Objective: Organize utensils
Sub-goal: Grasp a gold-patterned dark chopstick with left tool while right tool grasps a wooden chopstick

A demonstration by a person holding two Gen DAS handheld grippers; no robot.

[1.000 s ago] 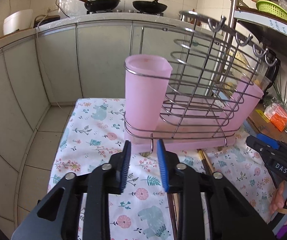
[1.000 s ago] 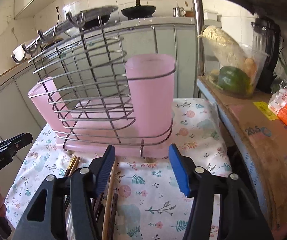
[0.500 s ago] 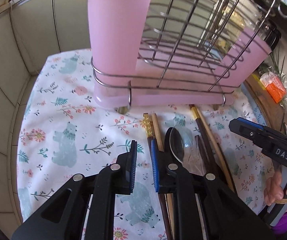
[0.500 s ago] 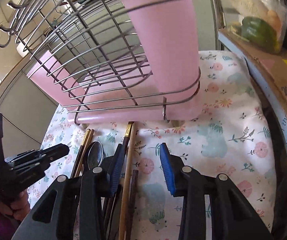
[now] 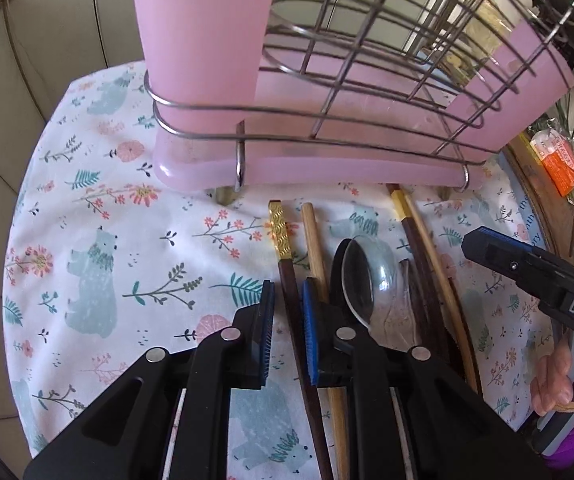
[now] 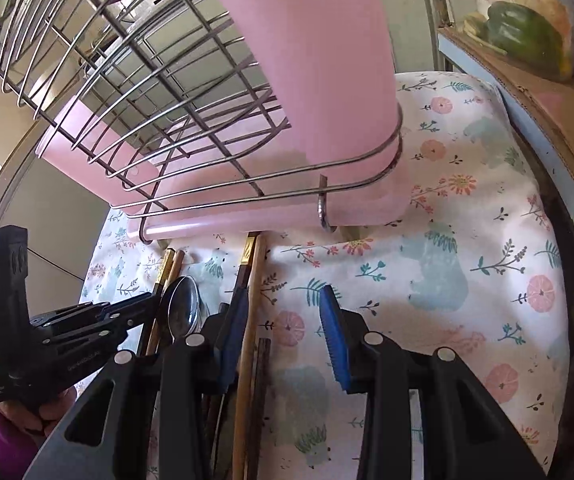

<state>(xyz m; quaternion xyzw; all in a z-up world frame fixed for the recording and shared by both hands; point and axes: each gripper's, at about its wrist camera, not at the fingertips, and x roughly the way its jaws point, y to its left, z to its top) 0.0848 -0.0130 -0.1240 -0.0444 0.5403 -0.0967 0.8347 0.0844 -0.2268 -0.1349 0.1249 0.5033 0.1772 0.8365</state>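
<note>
A pink utensil rack with a wire frame (image 5: 327, 136) (image 6: 223, 160) stands on the floral cloth (image 5: 99, 240). In front of it lie several chopsticks and a metal spoon (image 5: 361, 276) (image 6: 183, 308). My left gripper (image 5: 287, 312) is low over the cloth, its jaws narrowly apart on either side of a dark gold-tipped chopstick (image 5: 287, 272); whether the pads press on it I cannot tell. My right gripper (image 6: 283, 320) is open just above the cloth, with a light wooden chopstick (image 6: 253, 300) beside its left finger.
A tall pink cup (image 5: 203, 36) (image 6: 319, 60) sits in the rack's end. A cardboard box (image 6: 547, 120) with a bag of vegetables (image 6: 527, 28) borders the table on the right. An orange packet (image 5: 559, 160) lies beyond the rack.
Both grippers have come down and forward towards the utensils in front of the rack. The left jaws have narrowed around the dark chopstick. The right jaws have narrowed a little.
</note>
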